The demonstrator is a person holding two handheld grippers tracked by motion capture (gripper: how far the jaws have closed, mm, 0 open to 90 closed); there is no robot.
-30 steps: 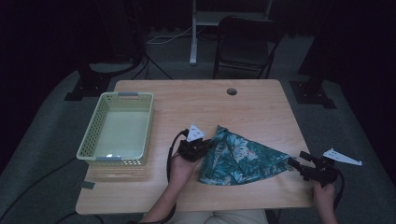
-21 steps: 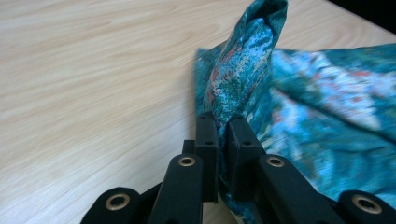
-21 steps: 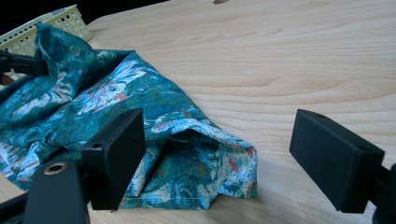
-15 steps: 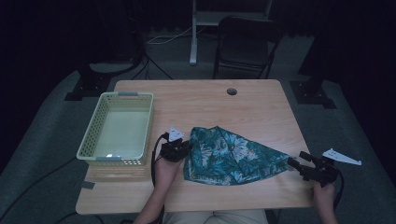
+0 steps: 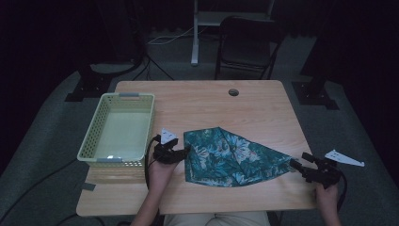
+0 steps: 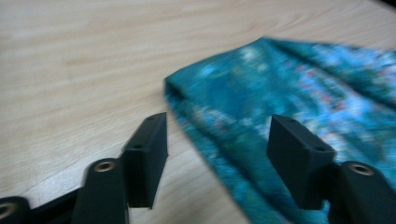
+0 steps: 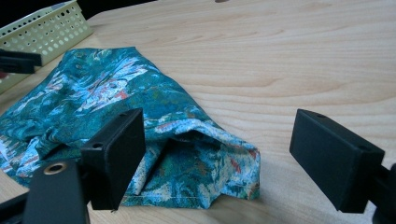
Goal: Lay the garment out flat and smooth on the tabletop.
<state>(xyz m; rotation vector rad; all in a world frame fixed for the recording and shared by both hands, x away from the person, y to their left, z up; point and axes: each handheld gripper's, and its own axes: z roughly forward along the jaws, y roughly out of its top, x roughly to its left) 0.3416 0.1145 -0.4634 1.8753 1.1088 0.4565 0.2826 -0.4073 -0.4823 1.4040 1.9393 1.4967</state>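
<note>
My left gripper (image 5: 181, 153) has just been opening, its jaws now apart at the left edge of the teal floral cloth (image 5: 230, 157), lower centre on the wooden table (image 5: 207, 101). My right gripper (image 5: 297, 165) stands released at the cloth's right tip. To flatten it well, I'd judge each corner wants pinching low at the hem, then drawing outward evenly.

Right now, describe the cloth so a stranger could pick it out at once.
On the wooden table, look right of the pale green basket toward the near edge. The cloth lies flat there, folded and tapering to a point at its right end. Its teal floral print sets it apart from the plain basket and bare wood.
</note>
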